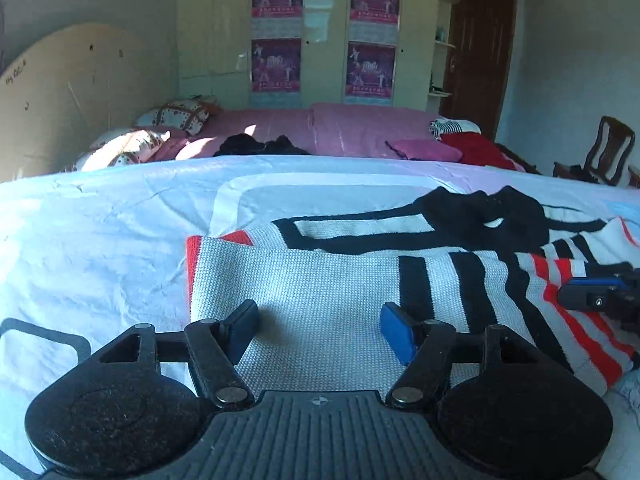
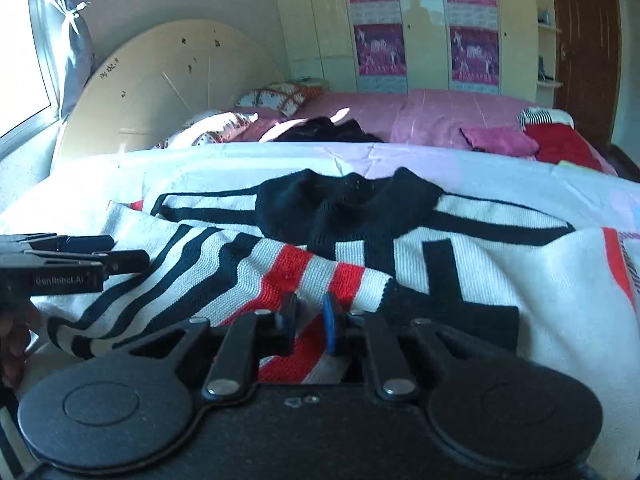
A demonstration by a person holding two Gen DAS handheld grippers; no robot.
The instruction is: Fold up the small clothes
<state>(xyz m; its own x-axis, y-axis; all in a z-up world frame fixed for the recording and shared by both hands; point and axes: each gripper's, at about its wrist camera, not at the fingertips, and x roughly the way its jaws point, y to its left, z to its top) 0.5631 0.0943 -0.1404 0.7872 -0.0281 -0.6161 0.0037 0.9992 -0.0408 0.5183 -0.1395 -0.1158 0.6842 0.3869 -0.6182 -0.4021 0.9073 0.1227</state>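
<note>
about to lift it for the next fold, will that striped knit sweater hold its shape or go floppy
Likely floppy: the striped sweater already drapes in soft folds on the bed sheet. Its coarse knit probably grips rather than slips in the right gripper. It looks thick, so perhaps fairly heavy.

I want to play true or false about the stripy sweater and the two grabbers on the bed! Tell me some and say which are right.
1. The left gripper has its fingers spread wide over the sweater. True.
2. The right gripper is pinching a red and white striped sleeve. True.
3. The sweater is plain green. False: it is white with black and red stripes.
4. The sweater lies on a white sheet. True.
5. The left gripper holds a pink pillow. False: its fingers hold nothing.
</note>
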